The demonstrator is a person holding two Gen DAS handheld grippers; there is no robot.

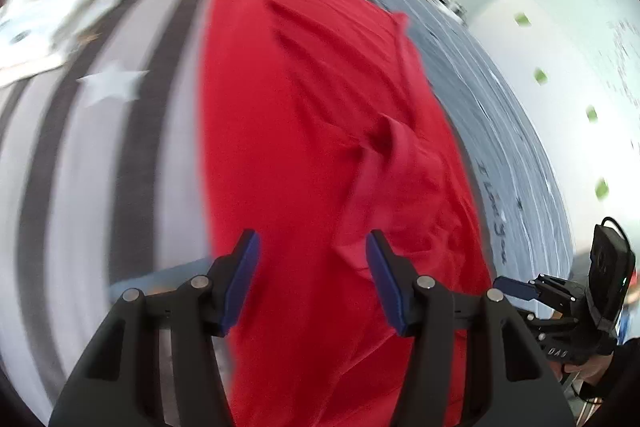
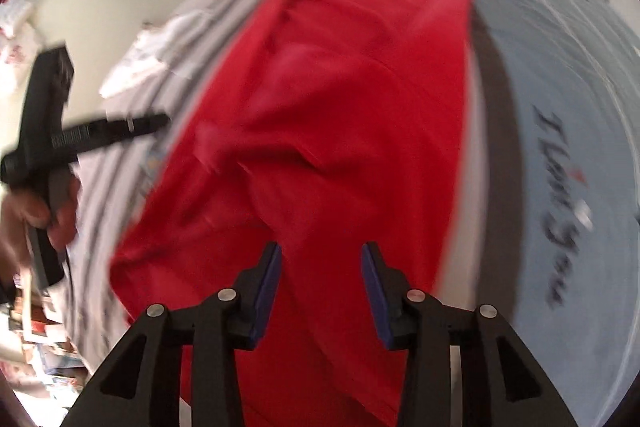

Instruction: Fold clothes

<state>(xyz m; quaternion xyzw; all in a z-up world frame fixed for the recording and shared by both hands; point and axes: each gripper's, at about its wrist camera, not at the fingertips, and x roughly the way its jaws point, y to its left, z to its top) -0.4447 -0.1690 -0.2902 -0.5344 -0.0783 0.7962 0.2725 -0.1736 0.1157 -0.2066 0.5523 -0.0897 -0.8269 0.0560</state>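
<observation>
A: Left wrist view. Status?

B: Left gripper (image 1: 312,281) hangs over the red garment (image 1: 320,131), jaws apart, nothing between the pads. The garment lies spread lengthwise on the striped bedcover (image 1: 100,155), creased near its middle. A white garment (image 1: 52,23) lies apart at upper left. The right gripper (image 1: 516,287) shows at the right edge.

A: Right wrist view?

B: Right gripper (image 2: 320,283) jaws apart, empty, above the same red garment (image 2: 340,107). Light blue cover (image 2: 560,147) with dark lettering lies just beside it. Left gripper (image 2: 160,121) is held by a hand (image 2: 36,219) at left.

blur: both views smeared | red garment (image 1: 312,147) btm edge cut off | bedspread lettering (image 2: 560,203) partly unreadable
</observation>
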